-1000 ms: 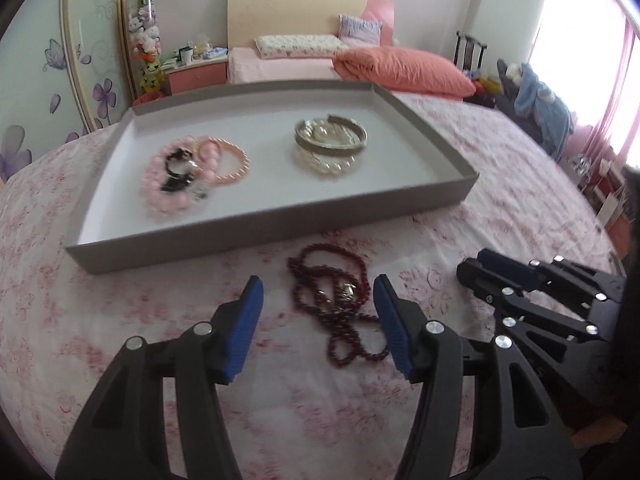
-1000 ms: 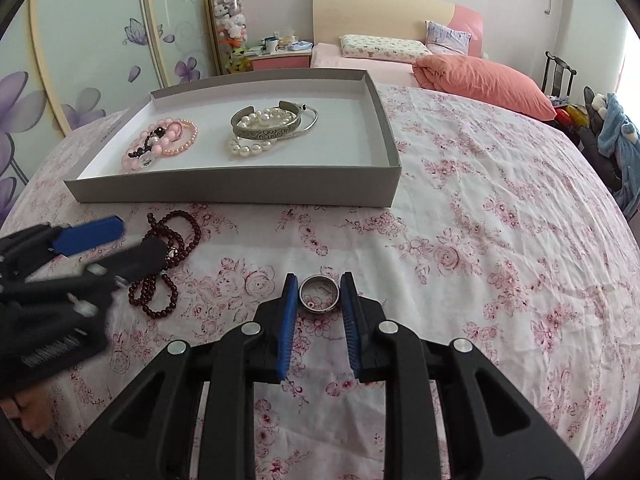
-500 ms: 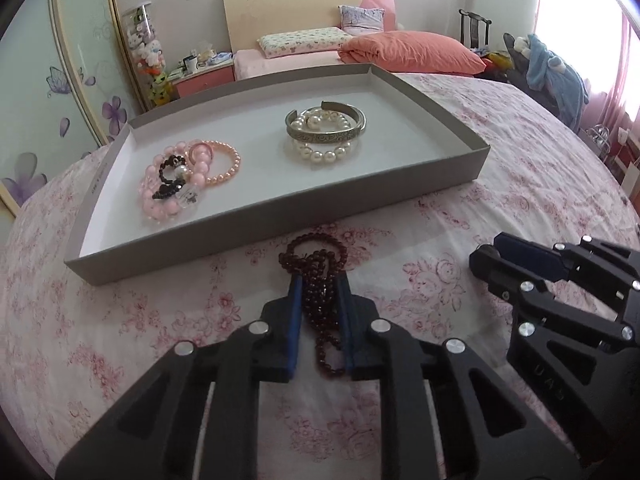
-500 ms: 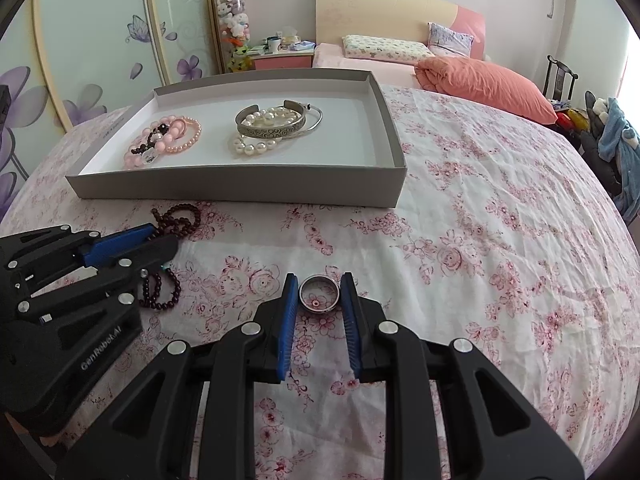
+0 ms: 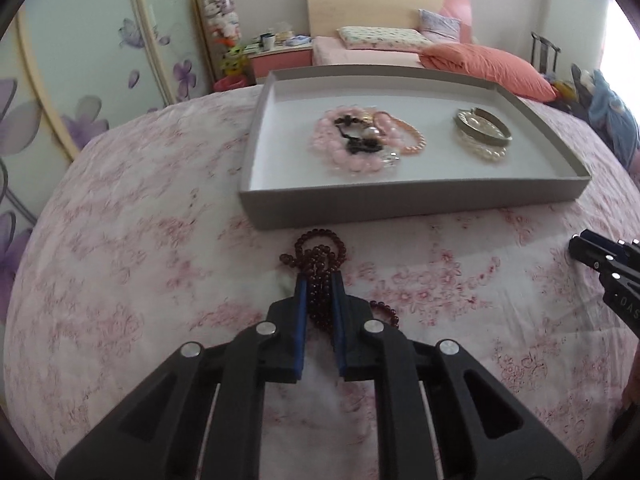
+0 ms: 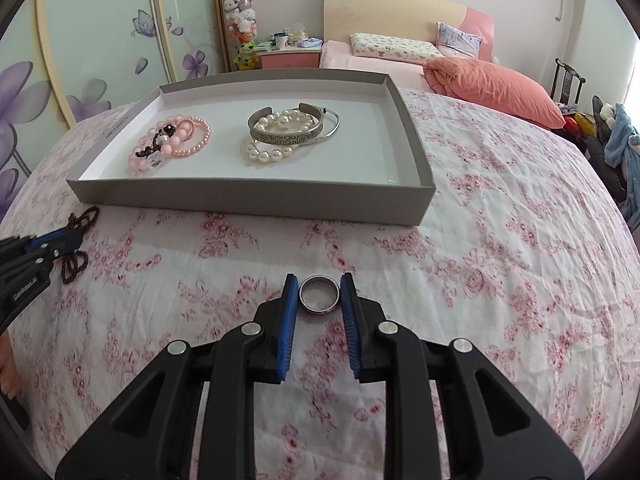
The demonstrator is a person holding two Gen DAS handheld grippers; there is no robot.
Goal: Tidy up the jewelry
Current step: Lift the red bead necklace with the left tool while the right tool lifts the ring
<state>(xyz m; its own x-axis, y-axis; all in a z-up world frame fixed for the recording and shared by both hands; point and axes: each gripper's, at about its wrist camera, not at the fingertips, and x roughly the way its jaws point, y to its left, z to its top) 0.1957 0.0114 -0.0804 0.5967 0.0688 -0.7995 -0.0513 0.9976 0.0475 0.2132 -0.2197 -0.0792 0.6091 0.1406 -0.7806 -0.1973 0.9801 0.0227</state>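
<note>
Left gripper (image 5: 319,294) down low over the flowered bedspread (image 5: 132,248), blue pads pinched tight on the dark red bead necklace (image 5: 320,258). Strands bunched between the pads, loops spilling out ahead of the tips toward the grey tray (image 5: 412,208), a short tail of beads curling off to the right behind the fingers. Hard to tell whether any of it hangs free of the cloth (picture slightly blurred).

Right gripper (image 6: 319,298) clamped on a silver ring (image 6: 319,300), held flat between the two blue pads, hole facing up, floral cloth visible through it. Well short of the tray, out over the bedspread.

Inside the tray: pink bead bracelets (image 6: 168,146) piled at the left with a small dark beaded piece on top, then a patterned silver bangle (image 6: 286,130) at centre resting over a string of white pearls (image 6: 266,154), with a thin silver hoop just behind. Right third of the tray floor bare white.

Seen from the right wrist, left gripper tip at the far left edge, necklace loops poking out either side of it, close to the tray's near-left corner. Orange pillow (image 6: 492,88) beyond, near the headboard.
</note>
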